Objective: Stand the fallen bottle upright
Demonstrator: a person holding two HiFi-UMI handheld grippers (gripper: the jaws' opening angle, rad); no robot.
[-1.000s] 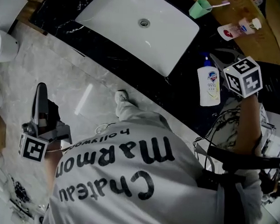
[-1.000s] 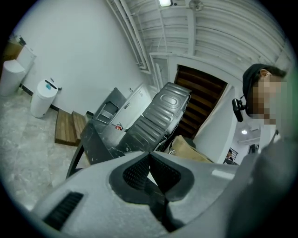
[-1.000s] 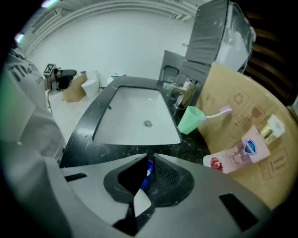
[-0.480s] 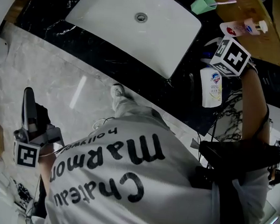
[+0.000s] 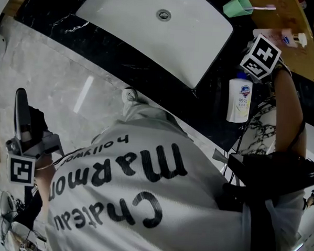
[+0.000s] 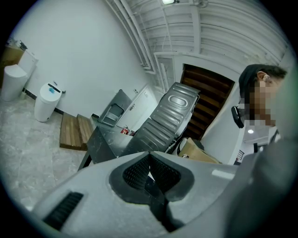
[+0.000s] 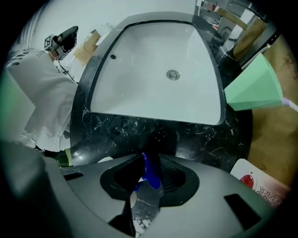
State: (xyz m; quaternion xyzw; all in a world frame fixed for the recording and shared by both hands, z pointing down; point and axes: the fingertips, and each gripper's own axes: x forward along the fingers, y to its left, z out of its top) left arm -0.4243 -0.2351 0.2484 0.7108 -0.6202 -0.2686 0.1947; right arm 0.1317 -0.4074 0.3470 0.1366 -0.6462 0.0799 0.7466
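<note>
I note: bottle (image 5: 239,100) lies flat on the tabletop (image 5: 205,105), just right of the sink (image 5: 151,27). Behind it sits a cup (image 5: 236,7), toothbrush (image 5: 264,7) in it; a tube (image 5: 288,38) lies further right.

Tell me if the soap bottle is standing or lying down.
Lying down. Seen from above, the bottle shows its whole labelled front, stretched flat along the black counter beside the sink.

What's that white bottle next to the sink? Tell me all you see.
The bottle is white, plastic-looking, with a blue pump top and a label bearing a blue shield. It lies on its side on the black marbled counter, right of the sink. The jaws of the right gripper have just been closing on its pump.
</note>
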